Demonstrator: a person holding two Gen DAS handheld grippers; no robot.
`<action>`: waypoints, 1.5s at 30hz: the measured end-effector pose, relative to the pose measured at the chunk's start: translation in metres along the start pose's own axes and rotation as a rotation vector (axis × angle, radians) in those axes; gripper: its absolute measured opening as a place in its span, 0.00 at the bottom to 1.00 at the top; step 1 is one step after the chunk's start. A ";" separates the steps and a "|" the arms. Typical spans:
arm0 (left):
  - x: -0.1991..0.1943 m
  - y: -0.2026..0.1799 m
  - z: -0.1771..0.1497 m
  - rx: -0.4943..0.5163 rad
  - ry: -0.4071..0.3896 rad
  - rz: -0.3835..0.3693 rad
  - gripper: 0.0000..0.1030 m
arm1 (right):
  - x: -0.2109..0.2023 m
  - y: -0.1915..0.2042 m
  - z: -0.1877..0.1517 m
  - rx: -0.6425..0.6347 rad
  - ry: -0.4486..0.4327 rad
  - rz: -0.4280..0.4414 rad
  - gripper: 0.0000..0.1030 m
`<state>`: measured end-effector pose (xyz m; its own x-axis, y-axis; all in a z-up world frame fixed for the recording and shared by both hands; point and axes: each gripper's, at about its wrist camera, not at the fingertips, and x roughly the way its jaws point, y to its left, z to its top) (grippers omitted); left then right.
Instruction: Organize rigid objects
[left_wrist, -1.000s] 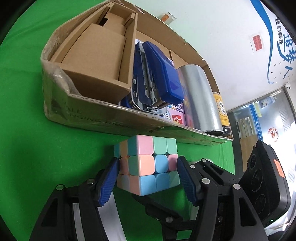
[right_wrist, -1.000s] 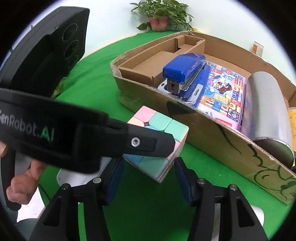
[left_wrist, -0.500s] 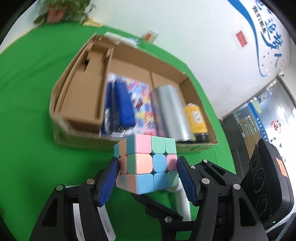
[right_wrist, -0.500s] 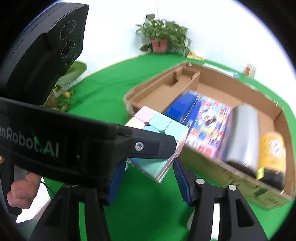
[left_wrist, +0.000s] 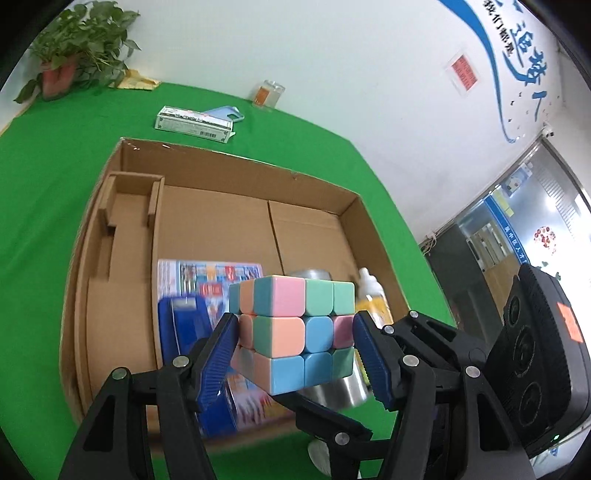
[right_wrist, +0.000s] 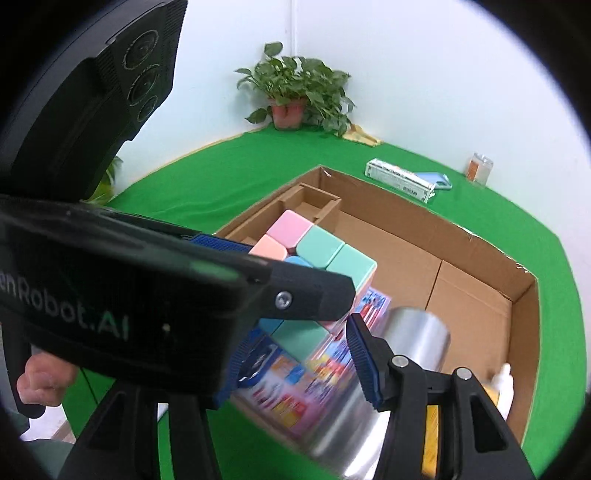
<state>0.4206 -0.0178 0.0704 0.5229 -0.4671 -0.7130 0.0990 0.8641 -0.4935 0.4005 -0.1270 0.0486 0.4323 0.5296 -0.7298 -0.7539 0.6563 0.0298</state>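
Observation:
My left gripper (left_wrist: 293, 350) is shut on a pastel puzzle cube (left_wrist: 295, 328) and holds it in the air above the open cardboard box (left_wrist: 221, 221). The cube also shows in the right wrist view (right_wrist: 317, 266), gripped by the left gripper's fingers (right_wrist: 221, 243). In the box lie a blue stapler (left_wrist: 184, 332), a colourful booklet (left_wrist: 207, 277), a silver cylinder (right_wrist: 388, 369) and a yellow bottle (left_wrist: 373, 306). My right gripper (right_wrist: 295, 365) is open and empty, just below and behind the cube.
The box stands on a green cloth (left_wrist: 44, 184). Beyond it lie a white carton (left_wrist: 192, 123), a blue phone case (left_wrist: 225, 112) and a small jar (left_wrist: 267, 94). A potted plant (right_wrist: 295, 92) stands in the far corner. The box's left side has a cardboard insert (left_wrist: 122, 229).
Both grippers have risen and tilted to look down into the box. The cube went up with the left gripper and now hangs over the box's contents.

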 end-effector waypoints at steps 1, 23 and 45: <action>0.008 0.004 0.008 -0.007 0.017 0.002 0.60 | 0.006 -0.005 0.003 0.003 0.014 0.010 0.52; 0.110 0.070 0.040 -0.143 0.169 -0.040 0.45 | 0.074 -0.053 0.010 0.026 0.223 0.014 0.44; -0.012 0.001 -0.131 0.154 -0.268 0.316 1.00 | -0.074 -0.009 -0.123 0.312 -0.062 -0.119 0.99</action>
<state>0.3033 -0.0364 0.0133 0.7466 -0.1274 -0.6530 0.0128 0.9841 -0.1773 0.3138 -0.2382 0.0182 0.5449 0.4644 -0.6982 -0.5123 0.8435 0.1613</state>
